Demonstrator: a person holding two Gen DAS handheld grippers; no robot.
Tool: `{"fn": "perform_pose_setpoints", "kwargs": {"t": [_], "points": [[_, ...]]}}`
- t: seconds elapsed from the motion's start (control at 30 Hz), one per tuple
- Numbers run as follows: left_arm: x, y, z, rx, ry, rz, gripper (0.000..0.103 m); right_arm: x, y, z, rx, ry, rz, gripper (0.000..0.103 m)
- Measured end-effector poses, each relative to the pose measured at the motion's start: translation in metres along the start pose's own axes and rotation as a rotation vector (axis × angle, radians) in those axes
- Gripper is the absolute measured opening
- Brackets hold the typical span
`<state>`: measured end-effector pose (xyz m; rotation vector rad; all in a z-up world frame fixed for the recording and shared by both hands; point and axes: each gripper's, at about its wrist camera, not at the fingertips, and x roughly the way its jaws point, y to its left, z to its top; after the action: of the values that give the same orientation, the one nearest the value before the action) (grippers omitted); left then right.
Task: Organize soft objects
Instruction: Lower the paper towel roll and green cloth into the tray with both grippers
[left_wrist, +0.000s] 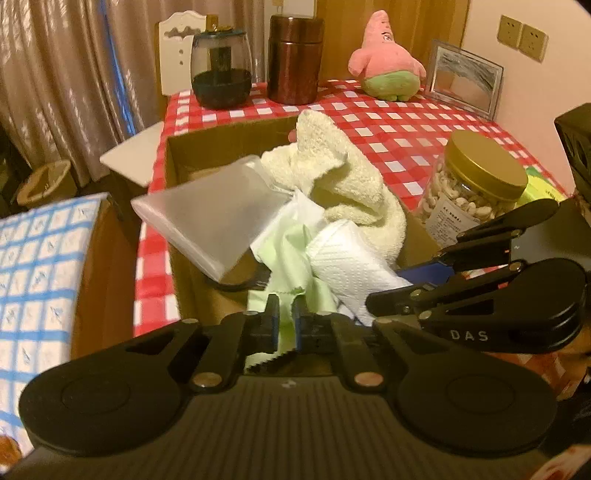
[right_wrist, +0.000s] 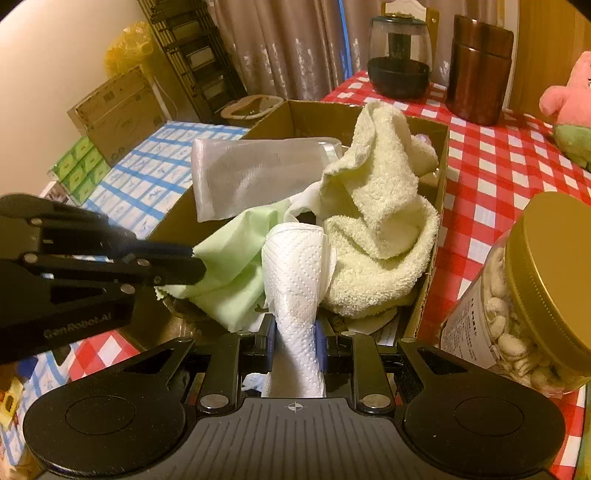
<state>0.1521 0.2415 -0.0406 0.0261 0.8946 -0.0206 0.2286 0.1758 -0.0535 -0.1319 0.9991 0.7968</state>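
From the left wrist view, the left gripper (left_wrist: 284, 317) hangs over the near edge of the cardboard box (left_wrist: 207, 147), which sits at the table's left edge on the red checked tablecloth (left_wrist: 388, 125). A strip of the pale green cloth (left_wrist: 284, 258) runs down between its jaws, which stand slightly parted; whether the pads press on the cloth I cannot tell. Behind it in the box lie a cream towel (left_wrist: 343, 173), a frosted plastic pouch (left_wrist: 210, 218) and a folded paper towel (left_wrist: 351, 262). A jar of nuts (left_wrist: 476, 184) stands just beside the box's right wall. From the right wrist view, the right gripper (right_wrist: 295, 343) is pinching the paper towel (right_wrist: 295, 280), its jaws squeezing the sheet into a narrow waist, with the green cloth (right_wrist: 232, 258) and cream towel (right_wrist: 376, 206) touching it on either side. The risk, I would say, is tangling: lifting either piece could drag its neighbour out over the box edge, and a slack hold on the green cloth would let it slip. The nut jar (right_wrist: 524, 295) stands close enough to be knocked.
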Motion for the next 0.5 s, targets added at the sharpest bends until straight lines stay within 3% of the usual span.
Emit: {"fn": "perform_pose_setpoints", "kwargs": {"t": [0.07, 0.17, 0.27, 0.5], "points": [[-0.003, 0.001, 0.003, 0.032, -0.020, 0.006, 0.028, -0.003, 0.001, 0.001, -0.002, -0.023, -0.008, 0.022], [-0.004, 0.004, 0.010, 0.081, -0.039, 0.038, 0.037, -0.006, 0.003, 0.004, -0.019, -0.058, -0.027, 0.022], [-0.001, 0.011, 0.018, 0.098, -0.057, 0.062, 0.039, -0.002, 0.004, 0.005, -0.035, -0.055, -0.041, 0.022], [0.024, 0.015, 0.034, 0.174, -0.057, 0.042, 0.039, 0.009, -0.001, 0.005, -0.034, 0.001, -0.046, 0.022]]}}
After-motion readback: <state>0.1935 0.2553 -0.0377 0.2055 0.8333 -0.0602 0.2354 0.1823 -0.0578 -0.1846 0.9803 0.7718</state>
